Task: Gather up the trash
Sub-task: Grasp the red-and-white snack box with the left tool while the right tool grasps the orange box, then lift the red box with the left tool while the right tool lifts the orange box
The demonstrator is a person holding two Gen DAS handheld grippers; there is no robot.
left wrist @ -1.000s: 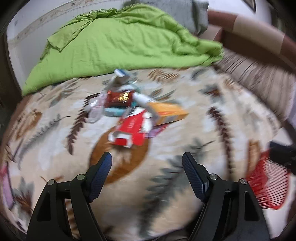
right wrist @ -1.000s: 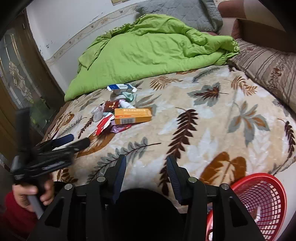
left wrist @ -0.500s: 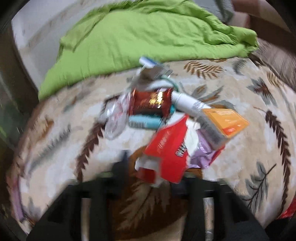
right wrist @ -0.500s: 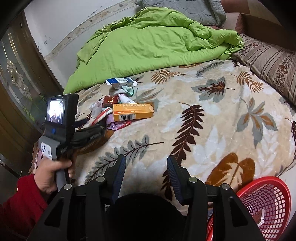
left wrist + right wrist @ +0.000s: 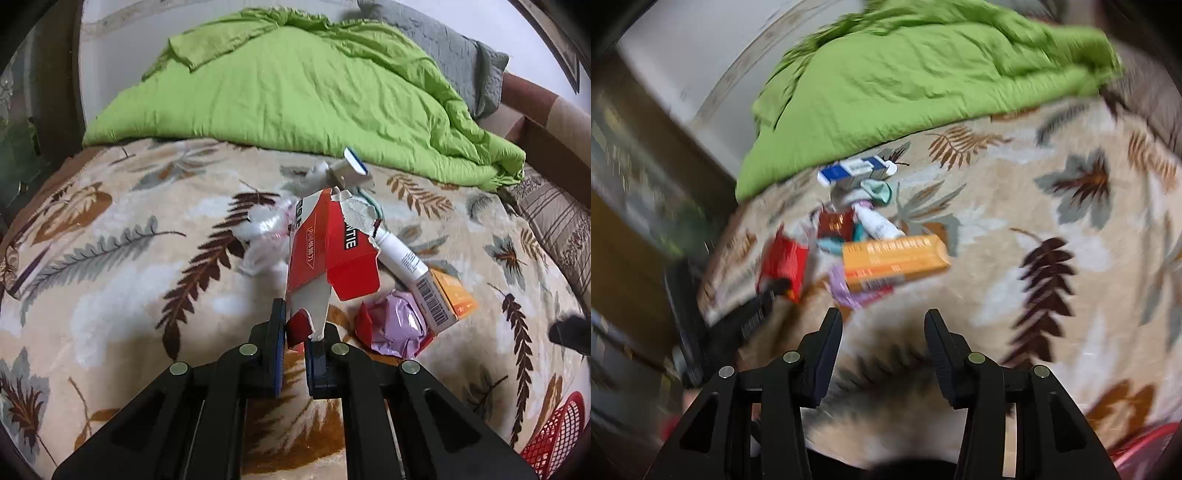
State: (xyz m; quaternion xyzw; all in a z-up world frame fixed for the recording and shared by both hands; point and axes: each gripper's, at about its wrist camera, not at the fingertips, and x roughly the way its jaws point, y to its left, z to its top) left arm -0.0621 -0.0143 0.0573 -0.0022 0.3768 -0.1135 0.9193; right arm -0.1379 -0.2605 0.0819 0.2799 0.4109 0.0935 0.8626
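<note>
The left gripper (image 5: 295, 332) has its jaws pinched on the bottom flap of a torn red-and-white cardboard carton (image 5: 328, 251), which stands tilted up from the leaf-patterned beige blanket (image 5: 122, 258). Holding it by the lower edge w/ the body sticking forward looks deliberate: a thin flap is the easiest bit for narrow pads to bite, and the rest of the flattened box hangs free, clear of the pile.

The rest of the trash sits just beyond and to the right of the carton:
- crumpled clear plastic wrapper (image 5: 266, 232), left of the carton
- white squeeze tube (image 5: 400, 254), lying against an orange medicine box w/ barcode (image 5: 447, 299)
- scrunched purple foil wrapper (image 5: 399, 325), beside the box
- small blue-and-white box (image 5: 354, 170), farthest back, near the green quilt (image 5: 295, 85)

The right gripper (image 5: 882, 328) hangs over the blanket w/ jaws spread wide and nothing between them, aimed at the orange box; its view is motion-blurred, so detail there is poor. Probably it's lining up the next pick.

A red mesh basket (image 5: 554, 435) shows at the lower right edge of the left view, well apart from the pile; likely the drop spot. Judged stage: first item gripped, nearly everything left to collect. Risk: the torn flap could rip or slip on the way over.
</note>
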